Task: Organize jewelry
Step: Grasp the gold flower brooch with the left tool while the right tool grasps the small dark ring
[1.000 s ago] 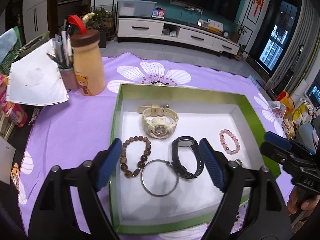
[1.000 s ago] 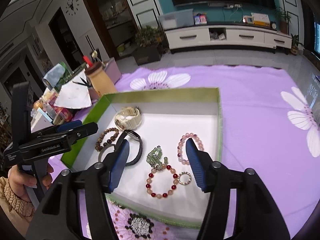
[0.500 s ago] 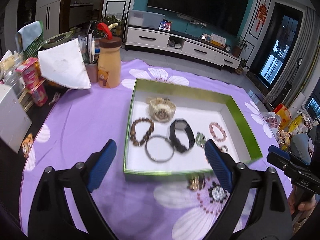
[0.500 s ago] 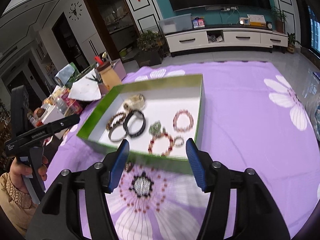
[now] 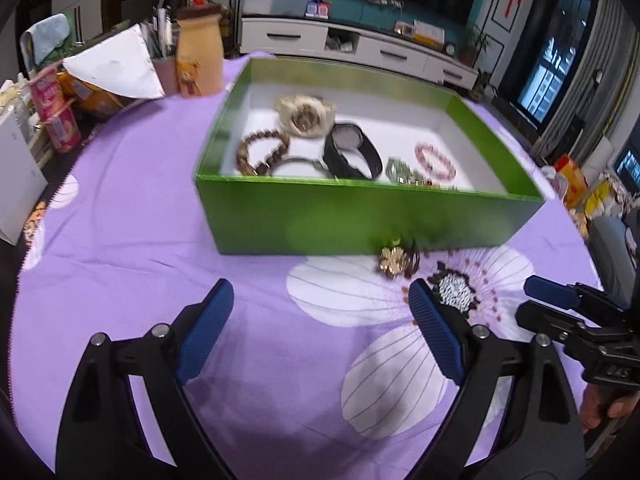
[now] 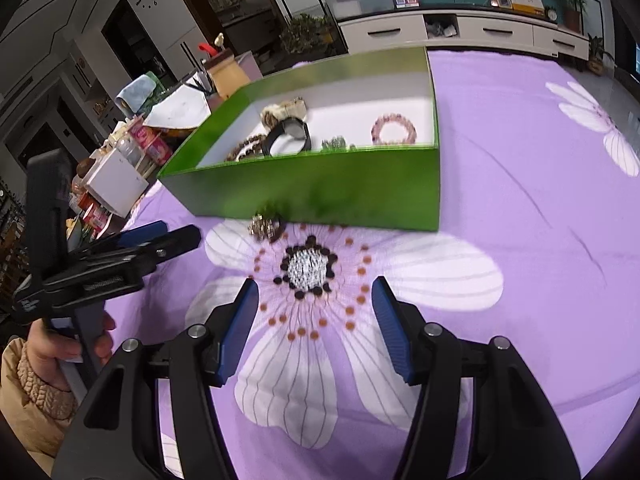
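Note:
A green box [image 5: 360,216] [image 6: 320,188] with a white floor stands on the purple cloth. Inside lie a cream watch [image 5: 306,114], a black watch [image 5: 350,152], a brown bead bracelet [image 5: 260,152], a metal bangle [image 5: 300,166], a green piece [image 5: 400,170] and a pink bead bracelet [image 5: 434,158] [image 6: 394,130]. A gold hair tie [image 5: 396,261] [image 6: 266,226] lies on the cloth just outside the box's front wall. My left gripper [image 5: 320,328] is open and empty, low in front of the box. My right gripper [image 6: 314,320] is open and empty over the flower print.
A tan bottle [image 5: 200,56], a pen cup [image 5: 164,72], a white paper [image 5: 116,66] and snack packs [image 5: 56,112] stand at the cloth's back left. A white box [image 5: 16,176] sits at the left edge. Bags [image 5: 572,180] lie at the right.
Both grippers have pulled back and dropped low, from over the box to the cloth in front of it. The box's front wall now hides part of its contents.

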### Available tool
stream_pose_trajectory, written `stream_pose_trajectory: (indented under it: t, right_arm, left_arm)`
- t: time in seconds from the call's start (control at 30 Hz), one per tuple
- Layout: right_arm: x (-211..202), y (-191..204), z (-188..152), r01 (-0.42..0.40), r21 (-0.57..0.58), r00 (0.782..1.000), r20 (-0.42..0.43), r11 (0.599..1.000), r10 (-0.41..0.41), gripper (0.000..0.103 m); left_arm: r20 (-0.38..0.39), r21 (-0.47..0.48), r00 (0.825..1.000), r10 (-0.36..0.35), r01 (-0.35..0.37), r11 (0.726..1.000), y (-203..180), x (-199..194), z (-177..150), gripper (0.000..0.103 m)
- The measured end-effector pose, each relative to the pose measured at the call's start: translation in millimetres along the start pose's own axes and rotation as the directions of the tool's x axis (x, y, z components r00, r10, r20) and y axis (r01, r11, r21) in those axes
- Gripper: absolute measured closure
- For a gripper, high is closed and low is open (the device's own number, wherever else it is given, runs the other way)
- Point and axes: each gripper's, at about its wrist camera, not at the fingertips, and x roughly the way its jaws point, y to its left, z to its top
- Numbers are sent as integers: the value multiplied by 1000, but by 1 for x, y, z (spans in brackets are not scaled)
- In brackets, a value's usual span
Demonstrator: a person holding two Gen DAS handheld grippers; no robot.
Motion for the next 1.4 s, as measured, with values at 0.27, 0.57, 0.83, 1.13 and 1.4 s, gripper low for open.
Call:
stream_pose_trajectory:
  t: [0.27,0.57,0.83,1.13,1.4]
  right_arm:
    - [3,-8,-2,-3,16,1000,-7,1000,3,44]
    - [8,-13,1,-6,24,1000,-13,1000,6,44]
    - [12,-13,2,-5,24,1000,-17,1000,6,44]
    - [18,-4,6,-11,-2,1000,-25,1000,11,44]
    - [39,20,14,-15,-70,999,-46,997,12,44]
  left_arm:
    - [-33,59,999,-7,9,998,-17,28,3,38]
    - [-40,121,998,-42,47,992,-35,38,7,52]
    - [-42,122,996,-78,82,989,-40,40,8,77]
    - [-32,110,995,-97,100,989,-36,37,5,81]
    - [3,28,997,-80,80,996,-3,12,0,81]
